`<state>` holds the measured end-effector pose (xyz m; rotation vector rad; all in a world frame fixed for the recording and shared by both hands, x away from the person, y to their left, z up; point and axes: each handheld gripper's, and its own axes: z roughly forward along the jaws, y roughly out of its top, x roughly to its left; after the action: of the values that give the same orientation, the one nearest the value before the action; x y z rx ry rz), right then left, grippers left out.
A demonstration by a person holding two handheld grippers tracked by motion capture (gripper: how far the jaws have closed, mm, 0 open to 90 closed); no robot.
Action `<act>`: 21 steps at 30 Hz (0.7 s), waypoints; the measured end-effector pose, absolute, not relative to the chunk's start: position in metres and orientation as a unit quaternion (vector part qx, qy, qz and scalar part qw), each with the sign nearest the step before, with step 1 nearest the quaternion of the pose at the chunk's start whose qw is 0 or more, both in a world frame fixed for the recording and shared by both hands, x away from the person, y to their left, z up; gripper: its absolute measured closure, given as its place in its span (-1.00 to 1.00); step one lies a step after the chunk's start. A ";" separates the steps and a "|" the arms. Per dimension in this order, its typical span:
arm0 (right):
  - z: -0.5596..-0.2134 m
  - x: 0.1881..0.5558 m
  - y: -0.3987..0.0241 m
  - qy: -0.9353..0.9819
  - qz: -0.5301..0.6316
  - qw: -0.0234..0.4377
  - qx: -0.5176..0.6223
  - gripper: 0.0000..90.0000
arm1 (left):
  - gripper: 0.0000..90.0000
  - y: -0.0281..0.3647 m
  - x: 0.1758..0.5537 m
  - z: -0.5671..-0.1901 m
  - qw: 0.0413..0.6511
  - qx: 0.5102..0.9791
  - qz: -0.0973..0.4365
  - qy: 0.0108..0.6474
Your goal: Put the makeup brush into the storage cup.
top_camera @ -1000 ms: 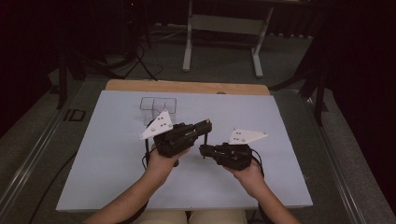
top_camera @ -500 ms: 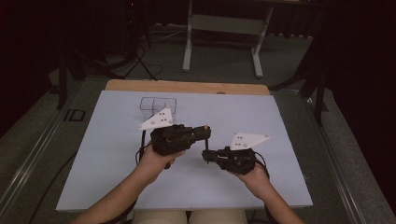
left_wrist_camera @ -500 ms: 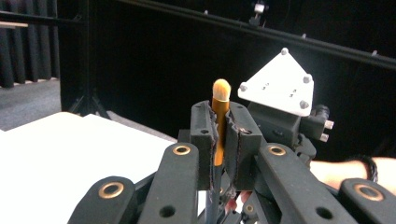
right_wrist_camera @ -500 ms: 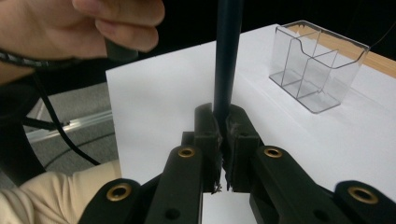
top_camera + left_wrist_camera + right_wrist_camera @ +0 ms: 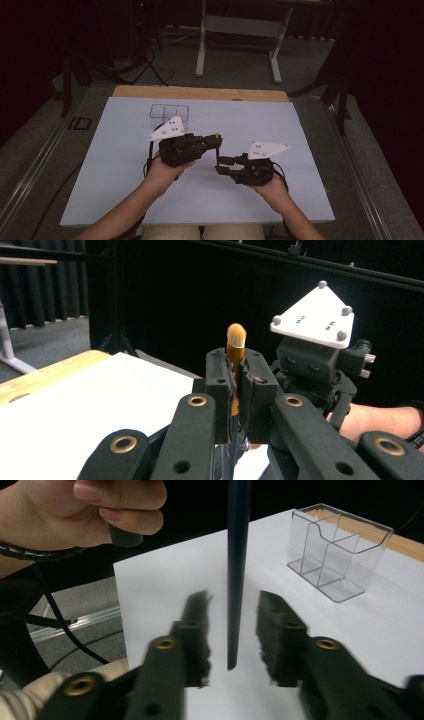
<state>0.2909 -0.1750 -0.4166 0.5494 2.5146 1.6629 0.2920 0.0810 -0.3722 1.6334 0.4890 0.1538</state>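
My left gripper (image 5: 242, 372) is shut on a makeup brush (image 5: 236, 337), whose orange bristles and gold ferrule stick up above the pads. In the high view the left gripper (image 5: 212, 140) is held over the middle of the white table top (image 5: 300, 130). The brush's dark handle (image 5: 216, 152) hangs down from it toward my right gripper (image 5: 223, 166). The right gripper's (image 5: 233, 617) jaws have just been opening. The thin dark handle (image 5: 238, 555) stands in the gap between them, and neither pad touches it.
A clear plastic organiser (image 5: 335, 550) with three compartments stands near the table's far edge (image 5: 170, 112). The hand (image 5: 100, 505) that holds the left gripper is close above the right one. A metal stand (image 5: 237, 30) is on the floor beyond the table.
The left gripper has shifted a little and now sits slightly apart from the right one. Both hands stay over the table's middle.
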 end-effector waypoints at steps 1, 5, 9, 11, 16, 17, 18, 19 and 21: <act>-0.416 0.290 -0.176 0.820 0.543 0.039 0.179 0.35 | 0.90 0.082 0.292 -0.372 0.656 0.720 0.070 0.218; -0.413 0.290 -0.180 0.815 0.547 0.047 0.185 0.14 | 0.90 0.085 0.293 -0.371 0.653 0.720 0.076 0.223; -0.411 0.289 -0.184 0.813 0.549 0.052 0.186 -0.11 | 0.90 0.090 0.293 -0.370 0.651 0.720 0.087 0.224; -0.410 0.289 -0.185 0.812 0.549 0.059 0.188 -0.21 | 0.90 0.094 0.295 -0.370 0.655 0.716 0.098 0.222; -0.407 0.286 -0.193 0.803 0.557 0.070 0.201 -0.48 | 0.90 0.106 0.298 -0.369 0.663 0.711 0.107 0.211; -0.407 0.286 -0.196 0.800 0.559 0.073 0.205 -0.51 | 0.90 0.108 0.299 -0.368 0.660 0.711 0.110 0.216; -0.406 0.286 -0.198 0.797 0.563 0.071 0.208 -0.54 | 0.90 0.111 0.299 -0.367 0.661 0.709 0.113 0.220; -0.406 0.286 -0.201 0.794 0.566 0.070 0.212 -0.62 | 0.90 0.114 0.300 -0.366 0.659 0.709 0.119 0.222; -0.406 0.286 -0.203 0.794 0.566 0.069 0.209 -0.67 | 0.90 0.116 0.300 -0.365 0.658 0.708 0.124 0.225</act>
<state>0.2864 -0.2032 -0.4060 0.6305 2.3910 1.7037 0.3001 0.1163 -0.3650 1.6032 0.5103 0.2810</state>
